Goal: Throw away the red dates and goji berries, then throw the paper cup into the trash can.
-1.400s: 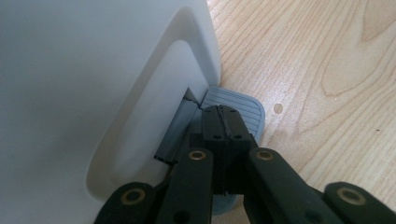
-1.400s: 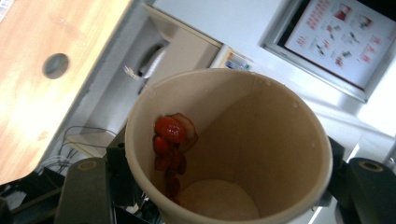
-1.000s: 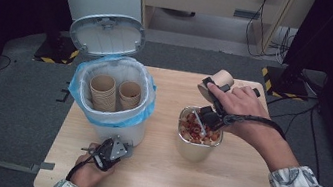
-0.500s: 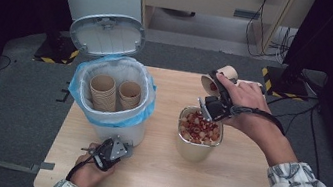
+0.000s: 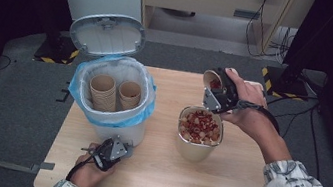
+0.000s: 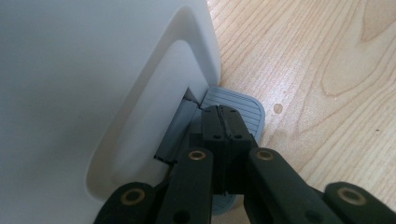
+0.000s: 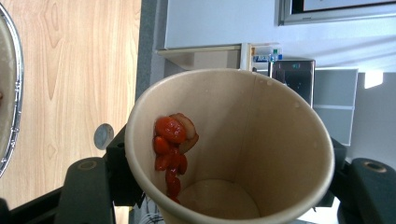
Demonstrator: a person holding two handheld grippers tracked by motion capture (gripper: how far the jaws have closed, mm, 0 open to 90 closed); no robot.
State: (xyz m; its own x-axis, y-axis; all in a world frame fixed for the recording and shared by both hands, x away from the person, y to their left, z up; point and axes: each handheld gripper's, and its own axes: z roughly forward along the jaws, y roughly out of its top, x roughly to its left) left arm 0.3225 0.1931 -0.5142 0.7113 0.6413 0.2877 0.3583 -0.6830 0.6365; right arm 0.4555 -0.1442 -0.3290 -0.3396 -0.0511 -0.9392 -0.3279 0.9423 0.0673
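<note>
Ok, cup: paper cup (image 7: 233, 144) held by right gripper (image 5: 218, 92), jaws clamped on its sides, tipped w/ mouth toward the bowl, up above table's far-right part
Cup contents: red food bits (image 7: 172, 149) stuck to inner wall, few left
Bowl: metal bowl (image 5: 196, 146) just below/near the cup, full of red + pale pieces, on wood table (image 5: 236, 185)
Left gripper (image 6: 223, 122): jaws closed together, empty, tips pressing on grey pedal (image 6: 243, 105) at bin base
Bin: white bin (image 5: 113, 92) left side, lid (image 5: 107, 34) up, blue liner, 2 paper cups inside (image 5: 116, 93)
</note>
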